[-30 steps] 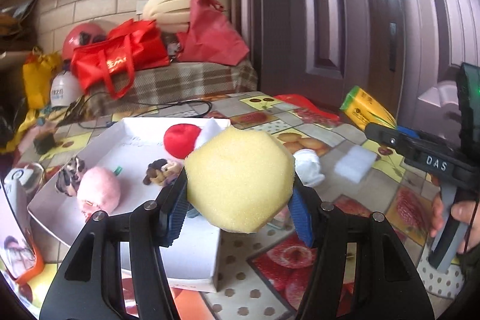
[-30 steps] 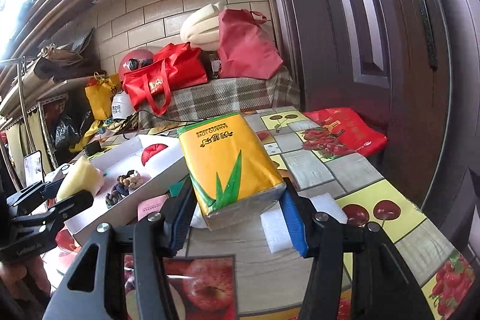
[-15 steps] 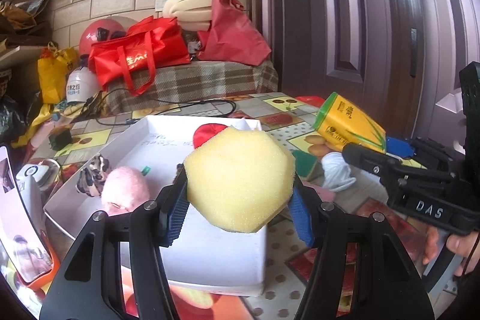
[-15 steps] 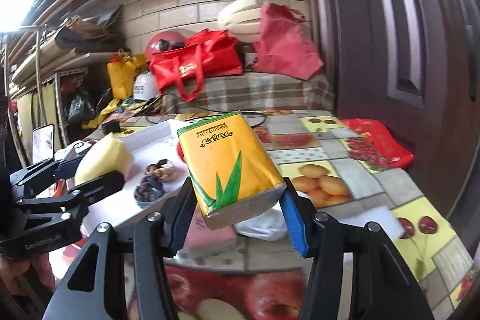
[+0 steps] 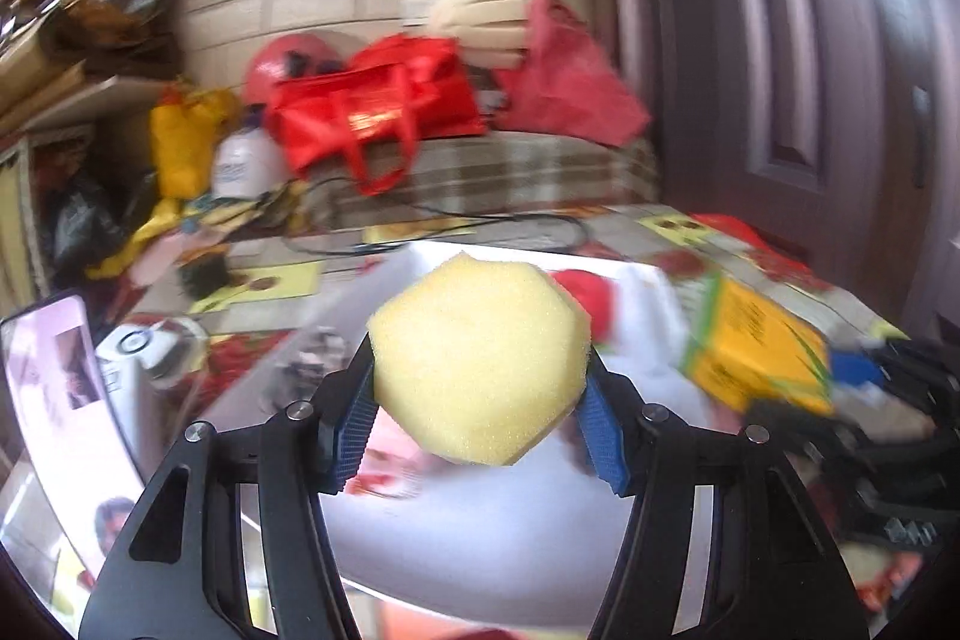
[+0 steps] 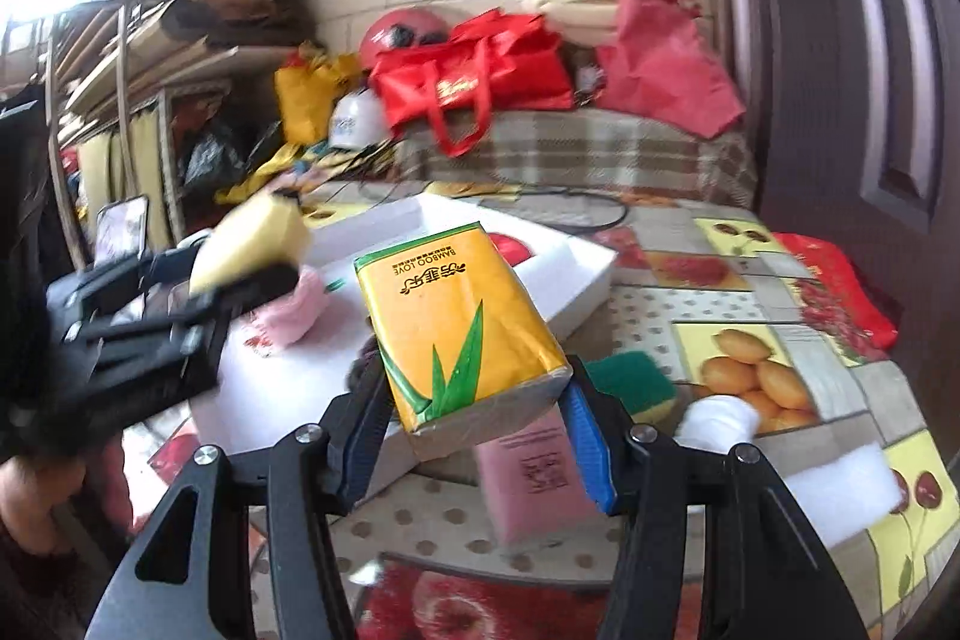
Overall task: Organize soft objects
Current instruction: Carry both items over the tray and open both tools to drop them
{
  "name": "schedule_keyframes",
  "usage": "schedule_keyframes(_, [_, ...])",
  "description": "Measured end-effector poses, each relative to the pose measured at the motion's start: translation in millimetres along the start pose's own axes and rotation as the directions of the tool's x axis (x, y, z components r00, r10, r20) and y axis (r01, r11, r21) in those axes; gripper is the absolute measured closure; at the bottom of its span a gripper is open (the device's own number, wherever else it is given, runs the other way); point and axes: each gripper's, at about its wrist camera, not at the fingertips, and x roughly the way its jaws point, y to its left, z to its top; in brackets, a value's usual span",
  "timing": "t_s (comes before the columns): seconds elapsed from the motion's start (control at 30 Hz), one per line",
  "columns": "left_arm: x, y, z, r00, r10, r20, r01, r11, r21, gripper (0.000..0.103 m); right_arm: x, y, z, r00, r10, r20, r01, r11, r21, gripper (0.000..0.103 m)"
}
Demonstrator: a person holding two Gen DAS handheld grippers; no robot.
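My left gripper (image 5: 477, 436) is shut on a yellow hexagonal sponge (image 5: 480, 361), held above the white foam tray (image 5: 480, 568). The same sponge (image 6: 249, 241) and the left gripper (image 6: 252, 274) show at the left of the right wrist view, over the tray (image 6: 576, 292). My right gripper (image 6: 474, 436) is shut on a yellow tissue pack (image 6: 456, 325) with a green leaf print, held over the tray's near right corner. The pack (image 5: 756, 346) appears blurred at the right of the left wrist view. A pink plush (image 6: 294, 304) and a red soft ball (image 5: 591, 295) lie in the tray.
On the fruit-print tablecloth (image 6: 750, 292) lie a pink packet (image 6: 534, 478), a green scrub sponge (image 6: 630, 382), a white foam block (image 6: 846, 490), a white crumpled thing (image 6: 717, 421) and a red bag (image 6: 834, 286). Red bags (image 6: 480, 70) crowd the back. A phone (image 5: 54, 388) stands left.
Both grippers have swung left over the table while keeping their grips. The tissue pack now hangs over the tray's corner, and the sponge sits further over the tray.
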Motion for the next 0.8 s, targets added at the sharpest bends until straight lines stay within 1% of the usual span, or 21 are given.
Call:
schedule_keyframes(0.03, [6,11,2,1.000,0.028,-0.010,-0.029,0.999,-0.036,0.043,4,4,0,1.000,0.019,-0.016,-0.019,1.000,-0.010,0.048])
schedule_keyframes(0.1, [17,26,4,0.998,0.058,-0.029,-0.060,0.994,-0.087,0.043,11,10,1,0.996,0.077,-0.046,-0.078,0.997,-0.014,0.048])
schedule_keyframes(0.17, [26,39,5,0.996,0.079,-0.045,-0.084,0.989,-0.124,0.043,23,21,3,0.985,0.143,-0.093,-0.146,0.989,-0.027,0.048])
schedule_keyframes(0.23, [33,47,5,0.994,0.086,-0.066,-0.095,0.983,-0.154,0.043,34,34,3,0.973,0.183,-0.142,-0.192,0.980,-0.055,0.048])
schedule_keyframes(0.27, [35,50,5,0.994,0.082,-0.076,-0.093,0.982,-0.165,0.043,41,41,3,0.963,0.203,-0.177,-0.218,0.973,-0.071,0.048])
schedule_keyframes(0.33, [36,54,3,0.994,0.069,-0.082,-0.083,0.979,-0.185,0.043,56,51,2,0.946,0.211,-0.246,-0.240,0.966,-0.096,0.048])
schedule_keyframes(0.43, [36,54,3,0.995,0.056,-0.082,-0.070,0.980,-0.188,0.043,70,59,6,0.954,0.132,-0.269,-0.180,0.970,-0.163,0.048])
schedule_keyframes(0.5, [38,53,4,0.995,0.050,-0.089,-0.065,0.981,-0.180,0.043,80,52,11,0.959,0.081,-0.273,-0.128,0.979,-0.158,0.048])
schedule_keyframes(0.53, [38,52,4,0.995,0.048,-0.092,-0.064,0.982,-0.179,0.043,85,46,14,0.961,0.055,-0.271,-0.097,0.985,-0.142,0.048])
schedule_keyframes(0.57, [39,52,5,0.994,0.047,-0.095,-0.063,0.982,-0.178,0.043,91,36,18,0.963,0.025,-0.270,-0.053,0.994,-0.098,0.048])
schedule_keyframes(0.6, [40,52,5,0.994,0.046,-0.099,-0.064,0.982,-0.178,0.043,93,29,19,0.964,0.016,-0.264,-0.035,0.997,-0.066,0.048])
schedule_keyframes(0.67, [42,51,5,0.993,0.041,-0.109,-0.060,0.982,-0.178,0.043,93,12,23,0.972,-0.025,-0.235,0.030,0.999,0.019,0.048])
schedule_keyframes(0.73, [51,48,7,0.991,0.018,-0.132,-0.040,0.985,-0.169,0.043,92,7,25,0.977,0.000,-0.212,0.015,0.998,0.066,0.048])
schedule_keyframes(0.8, [60,44,8,0.987,-0.006,-0.163,-0.020,0.988,-0.153,0.043,84,7,24,0.984,0.022,-0.178,-0.007,0.996,0.084,0.048])
